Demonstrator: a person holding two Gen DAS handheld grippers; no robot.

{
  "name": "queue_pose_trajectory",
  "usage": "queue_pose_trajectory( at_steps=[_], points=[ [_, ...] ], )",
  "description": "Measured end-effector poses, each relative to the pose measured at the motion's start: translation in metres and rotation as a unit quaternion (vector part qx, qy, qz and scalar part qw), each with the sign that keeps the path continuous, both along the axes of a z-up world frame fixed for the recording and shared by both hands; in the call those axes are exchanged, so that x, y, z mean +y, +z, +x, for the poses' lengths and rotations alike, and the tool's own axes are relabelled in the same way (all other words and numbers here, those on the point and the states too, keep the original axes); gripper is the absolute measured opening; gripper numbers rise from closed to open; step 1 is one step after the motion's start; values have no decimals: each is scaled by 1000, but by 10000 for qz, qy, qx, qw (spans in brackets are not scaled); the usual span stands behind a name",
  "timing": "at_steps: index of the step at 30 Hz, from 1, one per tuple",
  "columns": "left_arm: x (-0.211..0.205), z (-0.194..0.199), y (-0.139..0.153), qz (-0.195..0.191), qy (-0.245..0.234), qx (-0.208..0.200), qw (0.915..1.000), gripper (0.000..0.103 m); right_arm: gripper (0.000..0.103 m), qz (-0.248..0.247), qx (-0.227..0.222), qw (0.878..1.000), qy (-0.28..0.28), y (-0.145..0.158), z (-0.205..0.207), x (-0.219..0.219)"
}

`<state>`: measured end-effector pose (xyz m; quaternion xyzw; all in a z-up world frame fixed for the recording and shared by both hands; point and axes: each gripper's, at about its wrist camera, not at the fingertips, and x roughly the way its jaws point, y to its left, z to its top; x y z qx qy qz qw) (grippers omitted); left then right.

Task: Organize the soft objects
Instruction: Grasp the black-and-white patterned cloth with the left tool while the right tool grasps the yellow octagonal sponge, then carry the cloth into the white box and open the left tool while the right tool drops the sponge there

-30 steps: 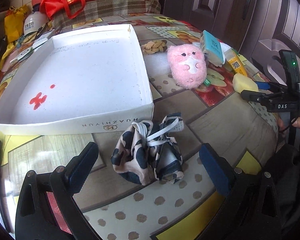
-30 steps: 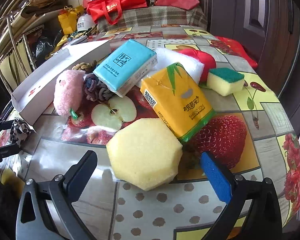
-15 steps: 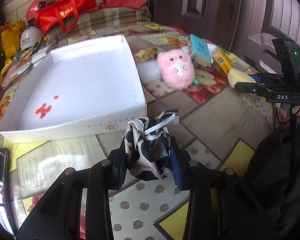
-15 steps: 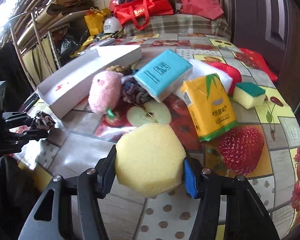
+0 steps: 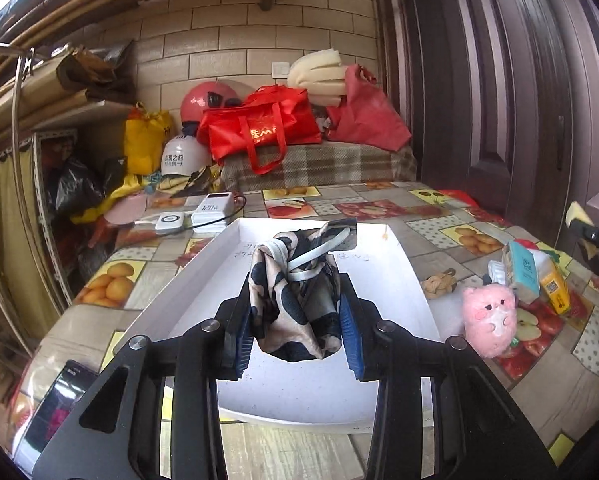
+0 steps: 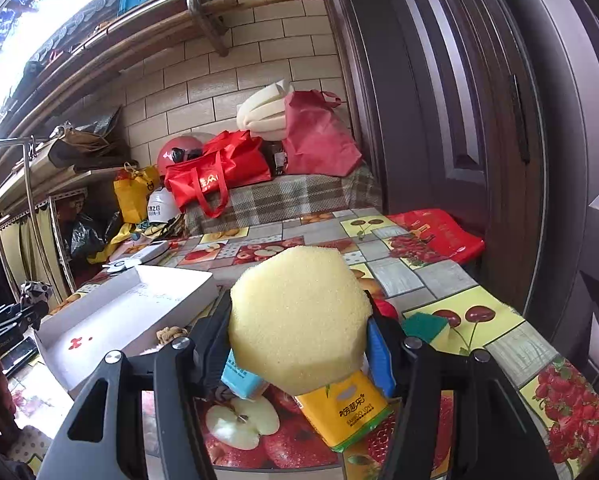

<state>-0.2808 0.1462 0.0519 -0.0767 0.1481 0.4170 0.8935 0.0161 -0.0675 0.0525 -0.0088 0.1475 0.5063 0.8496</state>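
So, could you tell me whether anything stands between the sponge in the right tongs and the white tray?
Nothing visible blocks it. The sponge is held clear above the table, and the tray lies open to its left. The tissue packs sit below the sponge, not in the path.

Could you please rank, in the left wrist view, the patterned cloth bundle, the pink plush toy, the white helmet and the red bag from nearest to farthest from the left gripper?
1. Patterned cloth bundle: clamped in the left gripper.
2. Pink plush toy: on the table, right.
3. White helmet: back left.
4. Red bag: rear centre, on the plaid surface.
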Motion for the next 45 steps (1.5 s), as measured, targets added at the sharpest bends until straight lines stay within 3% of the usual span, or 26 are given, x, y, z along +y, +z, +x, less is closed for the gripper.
queue_pose_trajectory(
  at_steps=[6, 14, 25, 29, 34, 38, 45],
  points=[
    [10, -1, -6, -270, 254, 29, 9993, 37, 59, -97, 50, 9999, 116, -7, -14, 12],
    [17, 18, -10, -49, 332, 215, 9992, 37, 59, -121, 14, 9995, 306, -5, -37, 36],
    [46, 28, -11, -13, 491, 372, 9981, 37, 59, -475, -479, 9916, 1107, -9, -89, 90],
    [61, 27, -12, -140, 627, 398, 9971, 37, 59, -638, -406, 9870, 1416, -13, -105, 117],
    [77, 32, -16, -314, 723, 564, 9953, 37, 58, -817, -283, 9859, 1436, -23, -115, 155],
    [86, 39, -21, -561, 633, 753, 9936, 37, 59, -845, -479, 9847, 1444, -22, -126, 173],
    [84, 46, -21, -501, 646, 940, 9922, 39, 66, -1220, -457, 9797, 1527, -27, -134, 205]
  ],
)
